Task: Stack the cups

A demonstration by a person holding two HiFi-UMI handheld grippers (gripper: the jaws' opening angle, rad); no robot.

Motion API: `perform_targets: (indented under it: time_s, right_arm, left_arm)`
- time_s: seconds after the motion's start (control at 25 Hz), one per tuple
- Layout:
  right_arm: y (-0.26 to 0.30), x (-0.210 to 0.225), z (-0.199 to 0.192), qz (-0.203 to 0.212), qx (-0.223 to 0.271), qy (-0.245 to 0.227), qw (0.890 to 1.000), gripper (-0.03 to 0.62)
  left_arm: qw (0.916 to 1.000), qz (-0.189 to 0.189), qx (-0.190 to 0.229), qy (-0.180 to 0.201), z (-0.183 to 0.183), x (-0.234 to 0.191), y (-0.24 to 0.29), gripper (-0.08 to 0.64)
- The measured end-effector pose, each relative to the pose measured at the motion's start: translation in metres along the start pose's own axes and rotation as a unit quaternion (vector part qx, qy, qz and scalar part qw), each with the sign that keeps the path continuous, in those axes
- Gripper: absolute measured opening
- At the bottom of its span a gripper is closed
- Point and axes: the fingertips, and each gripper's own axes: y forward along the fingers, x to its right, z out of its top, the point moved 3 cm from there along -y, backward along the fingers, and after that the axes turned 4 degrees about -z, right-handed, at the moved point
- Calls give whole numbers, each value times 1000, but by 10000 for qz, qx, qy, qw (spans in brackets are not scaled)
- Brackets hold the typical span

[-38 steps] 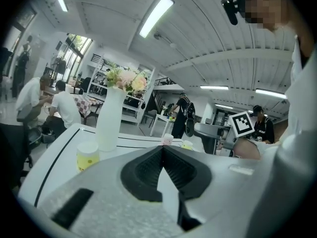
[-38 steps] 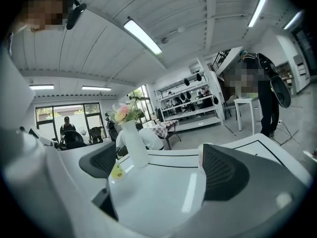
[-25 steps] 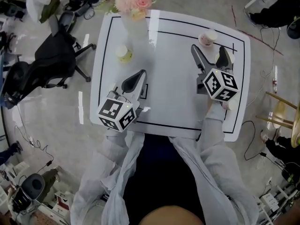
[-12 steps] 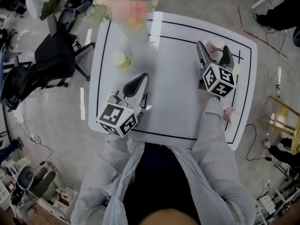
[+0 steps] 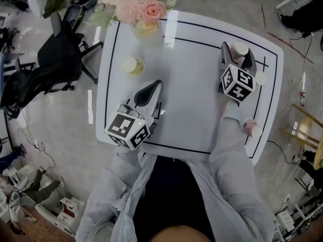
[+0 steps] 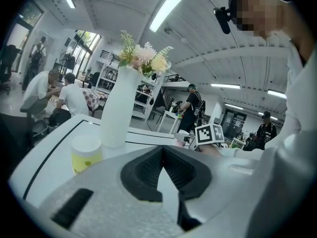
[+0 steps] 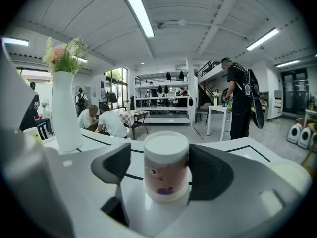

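A pink-printed cup with a white lid stands upright near the table's far right. My right gripper straddles it. Its jaws have just been closing; the right pad looks close against the cup and a gap shows on the left side. A yellow cup stands at the far left, ahead and left of my left gripper. That gripper hovers low over the table with its tips together and nothing in them.
A white vase of flowers stands at the far edge of the white table. A whitish cup and a pink cup sit by the right edge. An office chair stands left of the table.
My right gripper has moved forward and down until the pink cup is between its jaws, and the jaws have narrowed. The left gripper has barely shifted.
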Motion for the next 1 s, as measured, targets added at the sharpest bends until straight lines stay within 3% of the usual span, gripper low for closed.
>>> perform_targets:
  time_s: [0.04, 0.08, 0.36, 1.0]
  right_arm:
    - [0, 3, 0, -66, 1, 13, 10000, 306]
    - [-1, 6, -1, -122, 0, 32, 9999, 279]
    - [-12, 5, 7, -83, 80, -9, 9999, 276]
    - [-78, -40, 43, 757, 318, -501, 9954, 276]
  left_arm:
    - [10000, -11, -9, -11, -1, 1, 0, 3]
    - [10000, -27, -14, -21, -1, 1, 0, 3]
    - [10000, -68, 2, -28, -3, 6, -5, 3]
    - [9993, -198, 246, 216, 9, 39, -38, 3]
